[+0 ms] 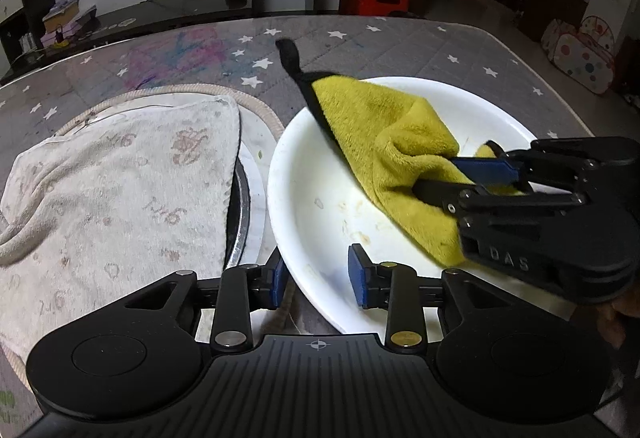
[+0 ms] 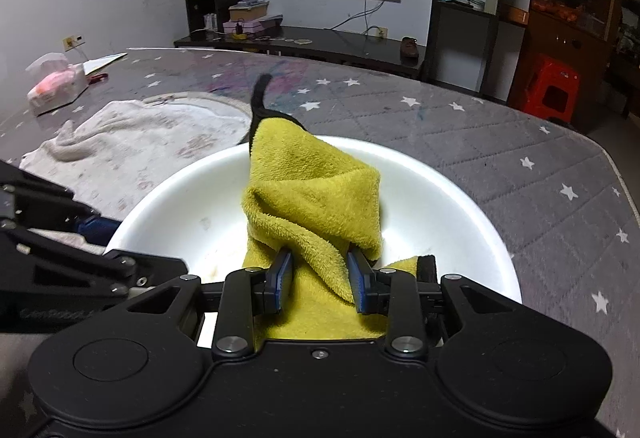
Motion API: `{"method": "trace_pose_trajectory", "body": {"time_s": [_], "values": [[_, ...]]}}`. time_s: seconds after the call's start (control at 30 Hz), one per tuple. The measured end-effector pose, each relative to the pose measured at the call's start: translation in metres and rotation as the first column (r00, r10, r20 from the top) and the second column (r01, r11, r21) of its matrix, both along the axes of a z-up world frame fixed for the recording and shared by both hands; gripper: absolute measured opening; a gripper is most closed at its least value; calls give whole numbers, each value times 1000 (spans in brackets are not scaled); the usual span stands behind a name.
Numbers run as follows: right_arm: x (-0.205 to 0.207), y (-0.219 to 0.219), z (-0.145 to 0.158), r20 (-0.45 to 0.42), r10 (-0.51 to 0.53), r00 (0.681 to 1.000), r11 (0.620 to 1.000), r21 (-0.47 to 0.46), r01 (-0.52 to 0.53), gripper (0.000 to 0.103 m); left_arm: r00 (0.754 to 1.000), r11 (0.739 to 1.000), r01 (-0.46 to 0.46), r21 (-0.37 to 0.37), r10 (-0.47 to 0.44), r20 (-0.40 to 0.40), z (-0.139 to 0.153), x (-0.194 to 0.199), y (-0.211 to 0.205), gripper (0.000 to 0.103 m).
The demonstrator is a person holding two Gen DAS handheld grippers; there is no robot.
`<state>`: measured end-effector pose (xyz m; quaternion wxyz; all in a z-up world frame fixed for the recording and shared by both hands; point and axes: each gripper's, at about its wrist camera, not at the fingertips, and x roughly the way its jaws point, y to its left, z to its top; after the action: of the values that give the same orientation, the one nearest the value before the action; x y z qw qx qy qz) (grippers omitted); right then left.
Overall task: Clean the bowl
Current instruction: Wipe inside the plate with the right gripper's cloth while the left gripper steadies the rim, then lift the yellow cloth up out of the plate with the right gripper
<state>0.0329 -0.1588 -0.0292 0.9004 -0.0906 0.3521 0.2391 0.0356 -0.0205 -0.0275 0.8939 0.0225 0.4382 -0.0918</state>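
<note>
A white bowl (image 1: 320,174) with brownish smears inside sits on a grey star-patterned table; it also shows in the right wrist view (image 2: 440,206). My right gripper (image 2: 320,278) is shut on a yellow cloth (image 2: 316,190) with black trim and holds it inside the bowl. In the left wrist view the right gripper (image 1: 452,178) comes in from the right with the yellow cloth (image 1: 384,130). My left gripper (image 1: 318,278) straddles the bowl's near left rim, one pad outside and one inside, with a gap showing at the pads.
A stained white towel (image 1: 112,190) lies over a round mat and a dark pan left of the bowl. A tissue pack (image 2: 56,82) sits at the far left of the table. The table's edge (image 2: 624,198) runs along the right.
</note>
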Motion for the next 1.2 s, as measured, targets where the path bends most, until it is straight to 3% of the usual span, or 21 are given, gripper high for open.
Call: {"method": "trace_pose_trajectory", "body": {"time_s": [0.5,0.73,0.93,1.2], "values": [[-33,-17,7,14,10,1000,997,-79,-9,32,1000,1000,5,-15,-4,7,4,-21,-4,38],[-28,-20,4,29,-17,999,998,-54,19,24,1000,1000,2,-4,-2,11,4,-21,-2,48],[-27,-24,5,77,-45,996,998,-49,49,16,1000,1000,-4,-3,4,5,3,-20,-3,48],[-24,-49,22,138,-125,982,991,-26,130,14,999,1000,24,17,-24,35,8,-30,-5,55]]}}
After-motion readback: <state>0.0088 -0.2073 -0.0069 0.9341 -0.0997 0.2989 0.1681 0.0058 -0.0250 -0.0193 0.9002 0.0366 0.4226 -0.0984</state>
